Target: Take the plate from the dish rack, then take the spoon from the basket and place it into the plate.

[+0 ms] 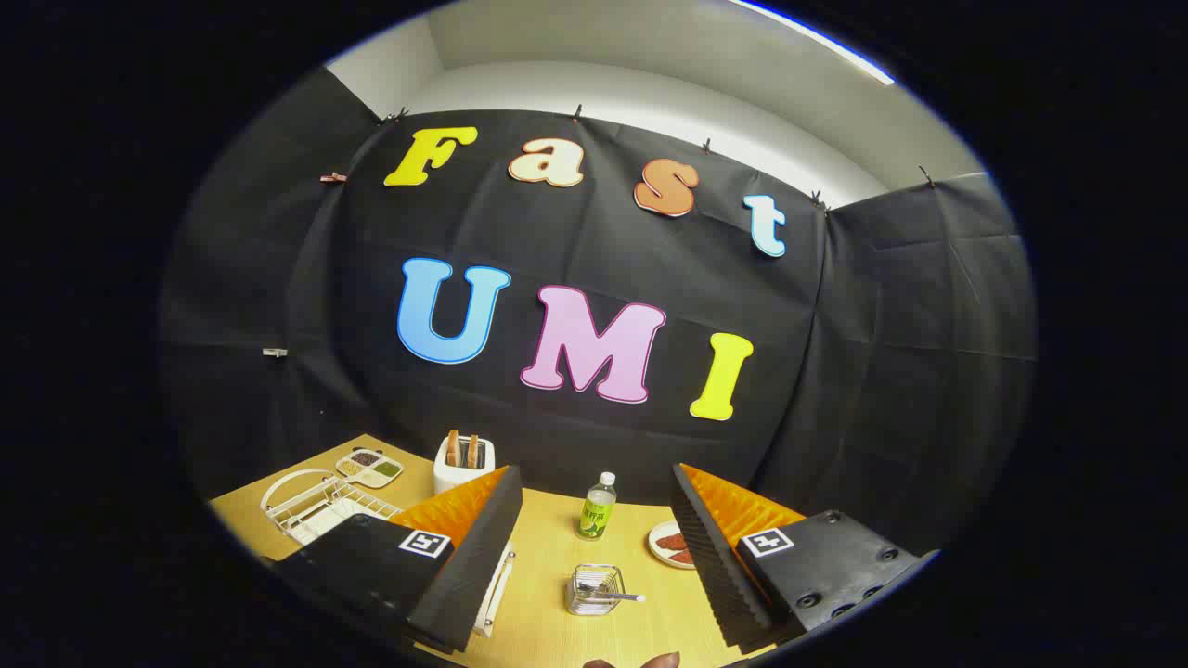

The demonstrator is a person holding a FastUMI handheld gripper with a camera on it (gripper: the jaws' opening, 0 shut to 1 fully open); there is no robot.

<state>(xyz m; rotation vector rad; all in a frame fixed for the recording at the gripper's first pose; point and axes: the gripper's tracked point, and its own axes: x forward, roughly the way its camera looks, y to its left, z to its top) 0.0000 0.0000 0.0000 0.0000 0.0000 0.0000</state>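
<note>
My gripper [594, 481] hangs open above the wooden table with nothing between its fingers. The white wire dish rack [320, 510] sits on the table to the left, beyond the left finger. A white plate [290, 484] stands on edge in it. A small wire basket [594, 590] stands between the fingers, low and close. The spoon [620, 596] lies in it, with its handle poking out to the right.
A white toaster [463, 462] with bread and a divided dish [369, 468] stand at the back left. A green-labelled bottle [598, 507] stands ahead between the fingers. A small plate with red food [670, 544] sits by the right finger. A white tray [497, 583] lies under the left finger.
</note>
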